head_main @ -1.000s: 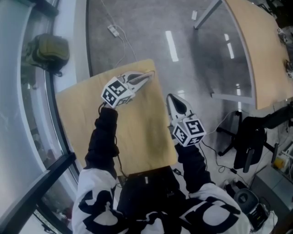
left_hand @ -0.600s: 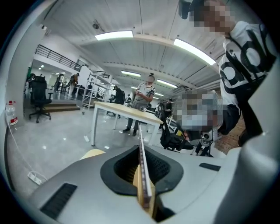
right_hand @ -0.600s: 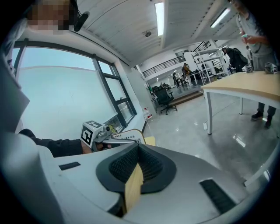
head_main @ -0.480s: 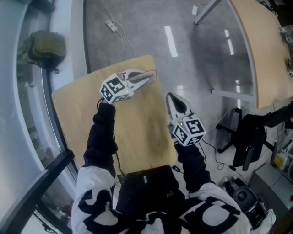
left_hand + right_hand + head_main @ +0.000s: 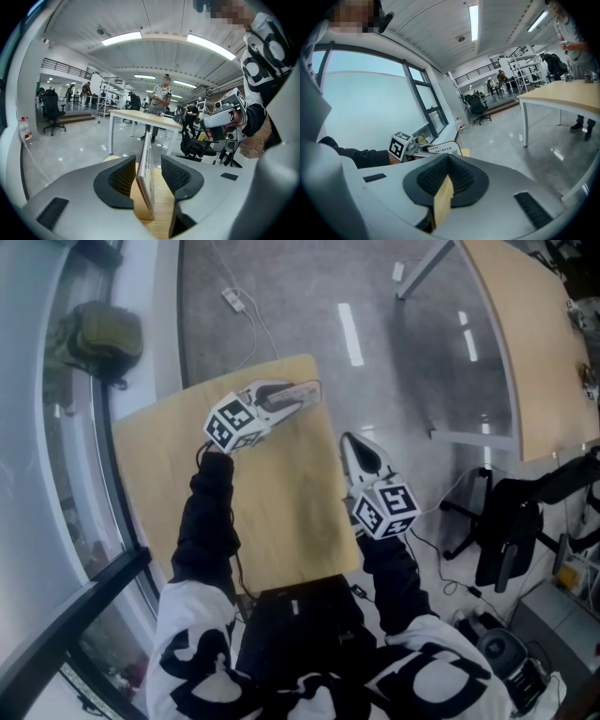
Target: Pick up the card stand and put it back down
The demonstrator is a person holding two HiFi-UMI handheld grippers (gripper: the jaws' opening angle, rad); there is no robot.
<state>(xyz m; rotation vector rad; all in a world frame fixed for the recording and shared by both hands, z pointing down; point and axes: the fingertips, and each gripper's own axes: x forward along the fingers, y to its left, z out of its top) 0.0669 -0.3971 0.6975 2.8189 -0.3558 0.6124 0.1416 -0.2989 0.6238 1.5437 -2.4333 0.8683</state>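
Left gripper (image 5: 302,392) jaws just opened partway. Card stand (image 5: 148,173) stands between them, unclamped. Right gripper (image 5: 449,161) closed, empty.

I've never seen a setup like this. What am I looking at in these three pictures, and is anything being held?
A person wears a head camera and holds a two-jaw gripper in each hand; the marker cubes are part of the grippers. The head view looks down on a wooden table. The other two pictures come from cameras on each gripper, looking along its jaws. The left gripper is near the table's far corner, with a card stand between its jaws. Those jaws have just been opening and do not press on it, so it rests on the table. The right gripper hovers by the table's right edge, jaws together, holding nothing.
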